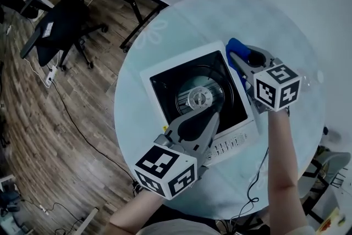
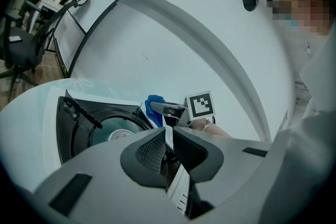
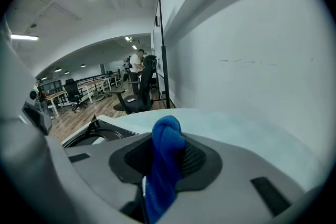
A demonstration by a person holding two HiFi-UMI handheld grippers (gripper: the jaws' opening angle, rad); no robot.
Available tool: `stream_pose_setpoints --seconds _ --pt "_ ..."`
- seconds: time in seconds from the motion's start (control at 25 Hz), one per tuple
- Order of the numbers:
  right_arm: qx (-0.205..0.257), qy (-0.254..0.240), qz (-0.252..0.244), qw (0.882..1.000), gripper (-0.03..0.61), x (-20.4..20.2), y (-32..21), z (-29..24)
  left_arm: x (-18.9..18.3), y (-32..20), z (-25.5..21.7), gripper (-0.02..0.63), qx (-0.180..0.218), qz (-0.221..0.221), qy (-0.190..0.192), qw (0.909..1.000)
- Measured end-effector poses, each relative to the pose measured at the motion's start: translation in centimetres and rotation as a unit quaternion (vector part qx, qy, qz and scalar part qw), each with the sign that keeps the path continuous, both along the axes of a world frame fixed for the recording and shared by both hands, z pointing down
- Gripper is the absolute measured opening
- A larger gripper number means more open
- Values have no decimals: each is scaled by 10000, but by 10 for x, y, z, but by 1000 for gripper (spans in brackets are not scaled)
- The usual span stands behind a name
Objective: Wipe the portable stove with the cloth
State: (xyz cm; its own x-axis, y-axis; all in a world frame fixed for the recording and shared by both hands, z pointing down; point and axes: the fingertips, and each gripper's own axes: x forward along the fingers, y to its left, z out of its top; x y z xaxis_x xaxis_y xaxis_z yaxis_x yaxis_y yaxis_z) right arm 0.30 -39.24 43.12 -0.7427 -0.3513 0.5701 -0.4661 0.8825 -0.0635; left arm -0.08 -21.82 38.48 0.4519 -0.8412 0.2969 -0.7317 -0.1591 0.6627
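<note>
Portable stove, white w/ black top, sat in the middle of the round glass table, burner at its centre. L gripper was over the stove's near edge by the control panel, jaws pinched together on the thin white rim. R gripper was at the stove's far right corner, jaws clamped on the blue cloth, which bunched up betw. the pads & hung below. Office chair stood on the wood floor, well apart from the table
</note>
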Motion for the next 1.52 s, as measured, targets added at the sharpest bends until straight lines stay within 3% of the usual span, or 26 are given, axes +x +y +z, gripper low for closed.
stream_pose_setpoints --seconds 0.56,1.12,1.52 --pt "-234 293 -254 9990 115 -18 -6 22 -1 1 3 46 -30 82 85 9999" --pt "-432 342 -332 9979 112 -6 6 26 5 15 8 46 -177 73 -48 9998" --pt "-286 546 -404 9973 112 10 27 23 14 32 10 46 -282 128 -186 9993"
